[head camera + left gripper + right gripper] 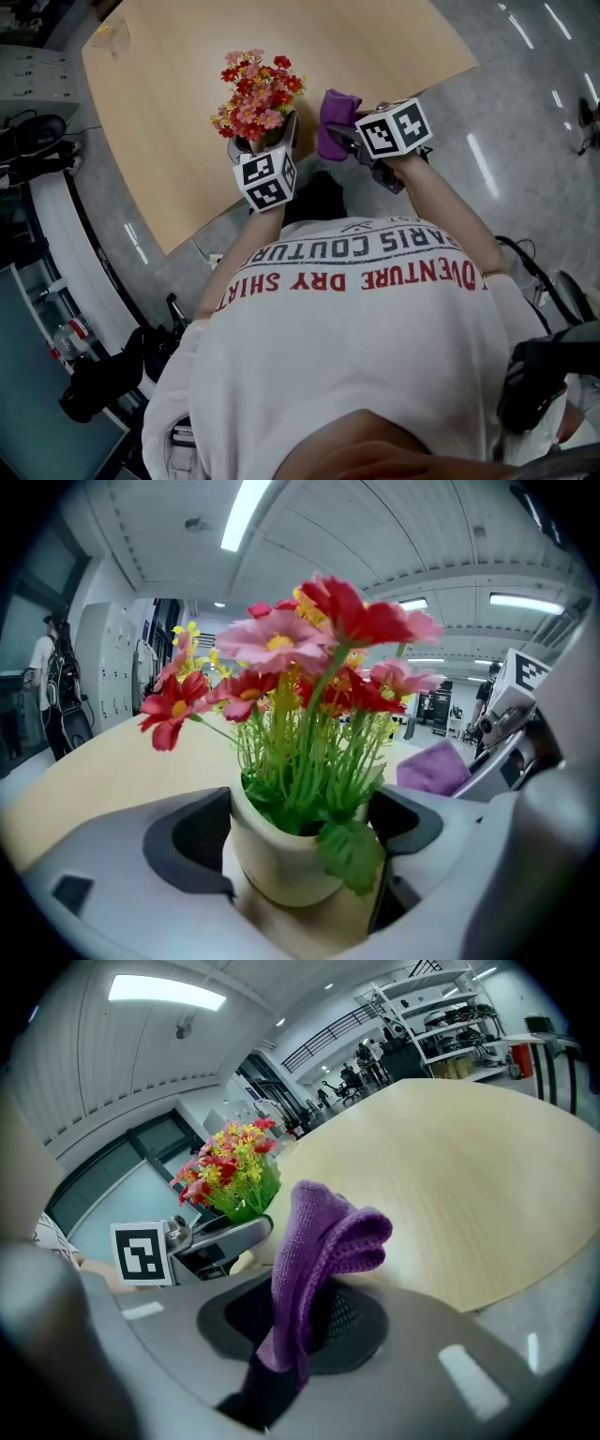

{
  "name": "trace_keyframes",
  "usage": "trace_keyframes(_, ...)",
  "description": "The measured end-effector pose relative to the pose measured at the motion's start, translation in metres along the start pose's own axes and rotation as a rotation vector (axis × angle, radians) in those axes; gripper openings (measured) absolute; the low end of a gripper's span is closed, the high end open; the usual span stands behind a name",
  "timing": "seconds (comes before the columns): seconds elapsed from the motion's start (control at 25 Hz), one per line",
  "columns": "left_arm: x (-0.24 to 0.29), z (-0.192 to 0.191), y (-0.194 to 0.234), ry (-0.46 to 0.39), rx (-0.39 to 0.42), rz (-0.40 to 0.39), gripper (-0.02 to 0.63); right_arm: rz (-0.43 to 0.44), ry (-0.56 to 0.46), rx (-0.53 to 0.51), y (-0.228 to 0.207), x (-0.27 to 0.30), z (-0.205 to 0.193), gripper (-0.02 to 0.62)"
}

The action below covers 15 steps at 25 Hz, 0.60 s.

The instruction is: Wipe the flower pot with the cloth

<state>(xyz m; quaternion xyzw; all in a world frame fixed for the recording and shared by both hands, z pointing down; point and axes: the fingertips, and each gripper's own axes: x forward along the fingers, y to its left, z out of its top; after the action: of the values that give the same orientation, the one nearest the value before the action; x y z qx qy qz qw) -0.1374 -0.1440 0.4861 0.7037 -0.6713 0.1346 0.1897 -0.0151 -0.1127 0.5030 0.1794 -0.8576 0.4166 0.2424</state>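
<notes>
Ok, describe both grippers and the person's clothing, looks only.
Both the left gripper and the right gripper have pale grey moulded bodies with dark padded fingers. Each carries a white cube printed with black square markers. No cables show. The person wears a white shirt with red and dark lettering; the forearms are unsleeved.

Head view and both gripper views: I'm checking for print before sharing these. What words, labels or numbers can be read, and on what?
"DVENTURE DRY SHIRT": red print on the person's white shirt, upside down, start hidden.
"ARIS COUTU": dark print above it on the shirt, both ends hidden.
The marker cubes carry square patterns only, no letters.
No print shows on the flower pot or the cloth.
</notes>
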Motion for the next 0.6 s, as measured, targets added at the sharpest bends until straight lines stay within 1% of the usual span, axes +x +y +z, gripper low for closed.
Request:
trace_keyframes(0.12, -0.001, 0.001, 0.001, -0.001, 0.01, -0.013, 0.466, -0.012, -0.004, -0.02, 0.0, -0.002, 0.004, 0.061)
trace_keyframes(0.24, -0.002, 0.001, -0.001, 0.012, 0.034, -0.067, 0.465, 0.002, -0.01, -0.011, 0.001, -0.002, 0.007, 0.061)
trace_keyframes(0.32, -0.004, 0.0, -0.002, 0.022, 0.066, -0.132, 0.465, 0.011, -0.014, 0.0, 0.001, -0.001, 0.007, 0.061)
trace_keyframes(0.52, -0.013, -0.003, -0.006, 0.055, 0.17, -0.348, 0.465, 0.053, -0.025, 0.013, 0.011, 0.002, 0.015, 0.061)
trace_keyframes(0.6, -0.016, -0.004, -0.006, 0.075, 0.208, -0.42, 0.465, 0.076, -0.029, 0.013, 0.017, 0.005, 0.02, 0.061)
